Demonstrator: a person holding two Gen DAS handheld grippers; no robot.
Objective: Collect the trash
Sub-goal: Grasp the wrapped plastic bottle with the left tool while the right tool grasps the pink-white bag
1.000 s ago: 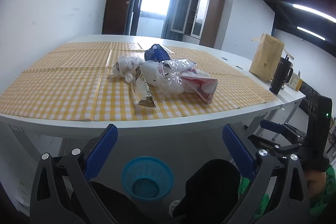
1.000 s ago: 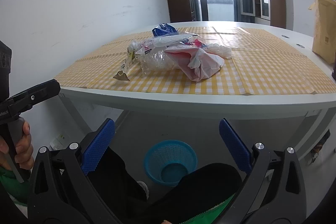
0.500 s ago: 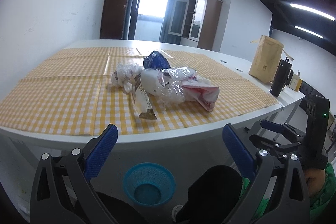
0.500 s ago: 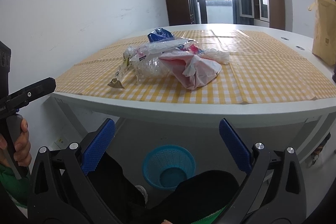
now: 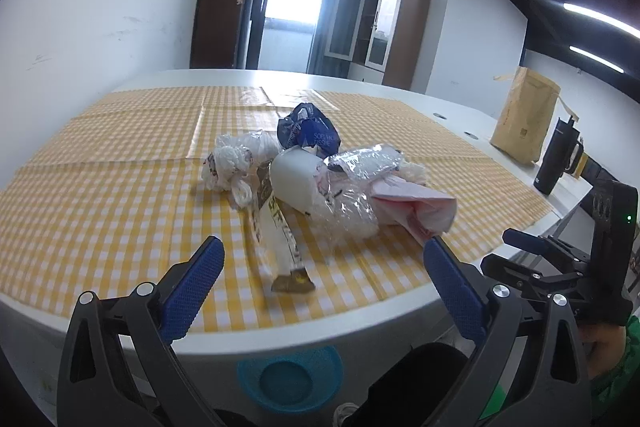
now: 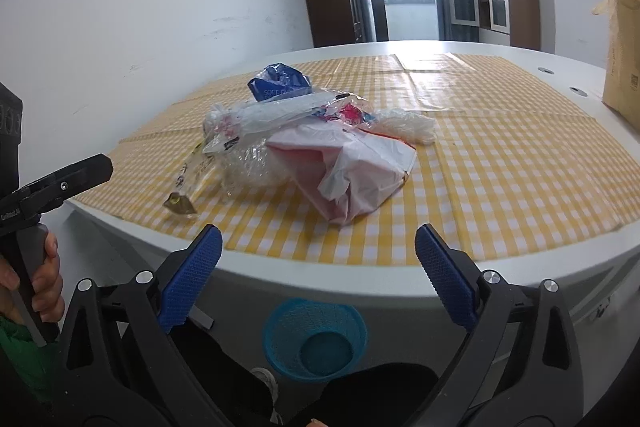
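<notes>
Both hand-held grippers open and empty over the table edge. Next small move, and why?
Probably ease the left hand-held gripper forward and down onto the long snack wrapper. It lies nearest, apart from the pile's bulk, roughly between the open fingers. The blue basket waits on the floor under the table edge.

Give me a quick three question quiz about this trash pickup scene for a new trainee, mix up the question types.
1. True or false: the left gripper already holds a piece of trash.
2. Which item lies nearest the table's front edge? A) long narrow wrapper B) blue tissue pack C) knotted white bag
3. Fill in: the blue basket stands on the floor, ____ the table.

Key: 1 false, both the left and the right gripper are open and empty; 2 A; 3 under.
</notes>
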